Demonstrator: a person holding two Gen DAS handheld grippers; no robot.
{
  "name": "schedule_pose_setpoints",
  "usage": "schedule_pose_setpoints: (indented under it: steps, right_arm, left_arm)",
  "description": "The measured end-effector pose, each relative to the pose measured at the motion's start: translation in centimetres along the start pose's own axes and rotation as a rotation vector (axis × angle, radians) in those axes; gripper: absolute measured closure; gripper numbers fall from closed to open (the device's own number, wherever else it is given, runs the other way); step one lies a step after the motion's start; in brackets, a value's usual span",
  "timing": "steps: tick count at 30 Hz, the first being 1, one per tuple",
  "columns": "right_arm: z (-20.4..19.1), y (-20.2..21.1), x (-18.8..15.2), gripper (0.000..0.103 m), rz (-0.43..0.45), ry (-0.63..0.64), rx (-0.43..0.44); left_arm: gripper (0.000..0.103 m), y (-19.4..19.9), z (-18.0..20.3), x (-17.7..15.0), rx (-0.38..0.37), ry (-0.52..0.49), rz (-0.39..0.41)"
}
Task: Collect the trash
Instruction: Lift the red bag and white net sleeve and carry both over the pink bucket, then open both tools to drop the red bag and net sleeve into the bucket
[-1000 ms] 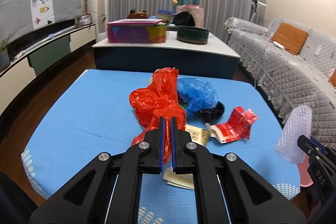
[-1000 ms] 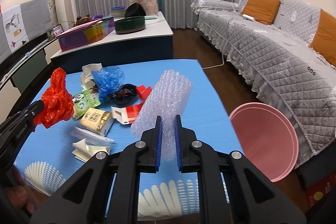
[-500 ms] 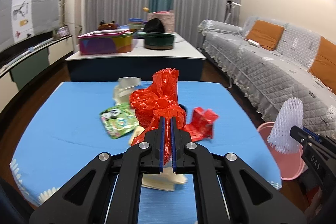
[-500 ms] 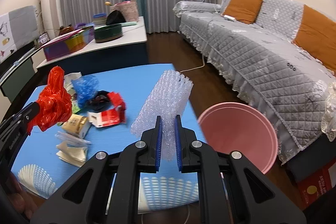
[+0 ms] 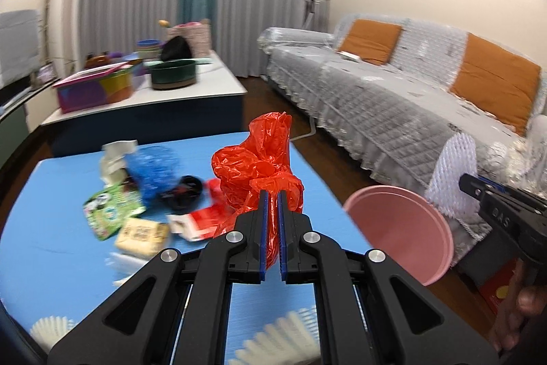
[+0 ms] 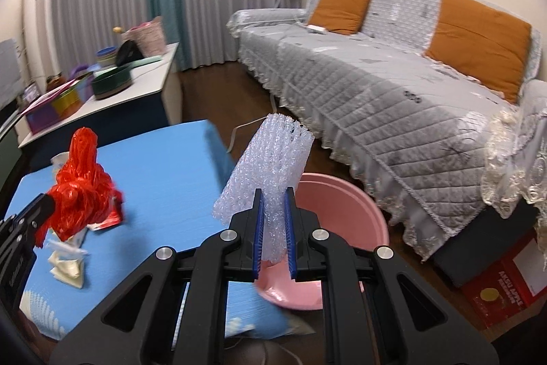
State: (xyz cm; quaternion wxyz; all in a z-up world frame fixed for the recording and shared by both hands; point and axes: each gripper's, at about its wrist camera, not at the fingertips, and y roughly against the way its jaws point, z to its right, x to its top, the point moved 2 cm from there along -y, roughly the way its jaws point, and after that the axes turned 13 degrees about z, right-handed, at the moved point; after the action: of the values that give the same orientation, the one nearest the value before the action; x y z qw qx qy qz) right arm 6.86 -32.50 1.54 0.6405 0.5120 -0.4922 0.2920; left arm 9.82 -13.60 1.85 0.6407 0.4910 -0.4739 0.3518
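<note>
My left gripper is shut on a crumpled red plastic bag and holds it above the blue table. It also shows in the right wrist view. My right gripper is shut on a piece of white bubble wrap, held near the rim of the pink basin that stands right of the table. The basin also shows in the left wrist view. More trash lies on the table: a blue bag, a green packet, a red wrapper, a yellow packet.
A grey covered sofa with orange cushions runs along the right. A low white-topped cabinet with boxes and bowls stands behind the table. A red cardboard box sits on the floor by the sofa.
Both grippers have swung to the right with their loads. The pink basin has come into view beside the table, and the bubble wrap now hangs close to it.
</note>
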Motion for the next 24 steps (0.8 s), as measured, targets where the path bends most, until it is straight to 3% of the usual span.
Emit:
schedule_pose_setpoints:
  steps: [13, 24]
  right_arm:
    - [8.4, -2.4, 1.3, 0.091, -0.005, -0.071, -0.124]
    - [9.6, -4.1, 0.8, 0.091, -0.030, -0.084, -0.123]
  left_arm:
    - [0.098, -3.5, 7.2, 0.1, -0.195, -0.060, -0.012]
    - [0.098, -6.6, 10.8, -0.6, -0.272, -0.084, -0.053]
